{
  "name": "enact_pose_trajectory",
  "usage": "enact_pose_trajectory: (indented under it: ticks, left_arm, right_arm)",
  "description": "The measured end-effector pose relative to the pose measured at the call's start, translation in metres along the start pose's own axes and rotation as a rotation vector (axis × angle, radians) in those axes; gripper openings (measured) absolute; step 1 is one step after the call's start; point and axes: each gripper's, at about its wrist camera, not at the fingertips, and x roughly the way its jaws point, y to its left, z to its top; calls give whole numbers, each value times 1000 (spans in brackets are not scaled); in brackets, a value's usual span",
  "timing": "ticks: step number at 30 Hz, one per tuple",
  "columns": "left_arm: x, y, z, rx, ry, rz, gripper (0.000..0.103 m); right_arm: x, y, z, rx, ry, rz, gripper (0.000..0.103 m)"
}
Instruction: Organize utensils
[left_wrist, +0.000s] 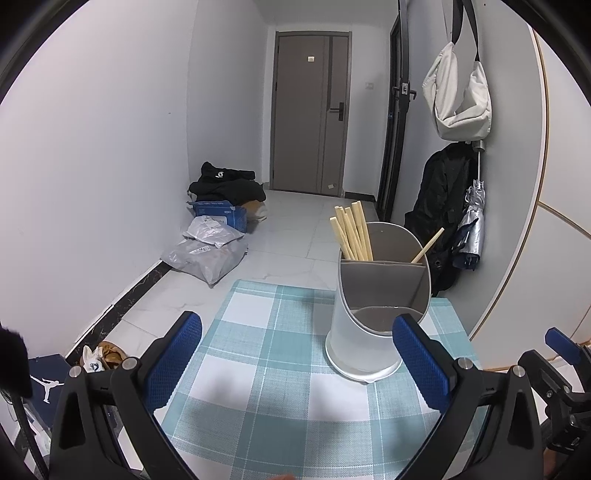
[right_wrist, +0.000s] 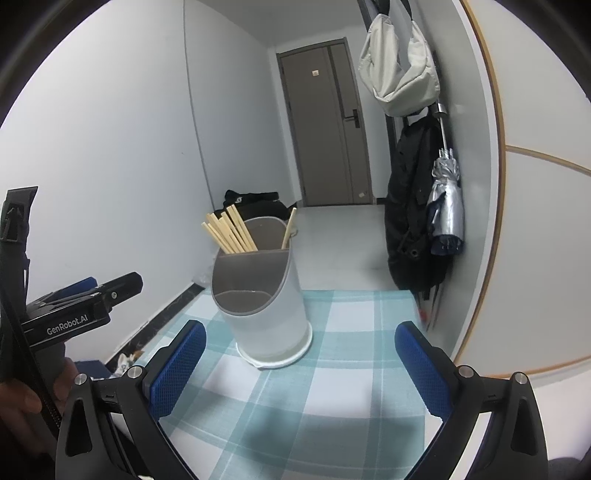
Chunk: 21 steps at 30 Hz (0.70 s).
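Note:
A white utensil holder (left_wrist: 364, 339) (right_wrist: 269, 317) with grey inner dividers stands on a blue-and-white checked tablecloth (left_wrist: 266, 354) (right_wrist: 332, 369). Several wooden chopsticks (left_wrist: 351, 232) (right_wrist: 229, 232) lean in its back left compartment. A single chopstick (left_wrist: 428, 245) (right_wrist: 289, 229) leans in the back right one. The front compartment looks empty. My left gripper (left_wrist: 297, 362) is open, just short of the holder, with nothing between its blue pads. My right gripper (right_wrist: 301, 369) is open too, a little nearer than the holder and to its right.
The table ends just past the holder, with white tiled floor (left_wrist: 280, 236) beyond. Parcels and a blue box (left_wrist: 218, 229) lie by the left wall. A dark coat (right_wrist: 410, 206), an umbrella (right_wrist: 445, 199) and a pale bag (right_wrist: 399, 62) hang on the right wall.

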Motion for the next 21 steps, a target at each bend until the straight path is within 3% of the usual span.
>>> enact_pose_trajectory:
  ticks: [21]
  left_arm:
    - [1,5,0,-33,27,8,101]
  right_arm:
    - [-1,1,0,-4,-2,5,103]
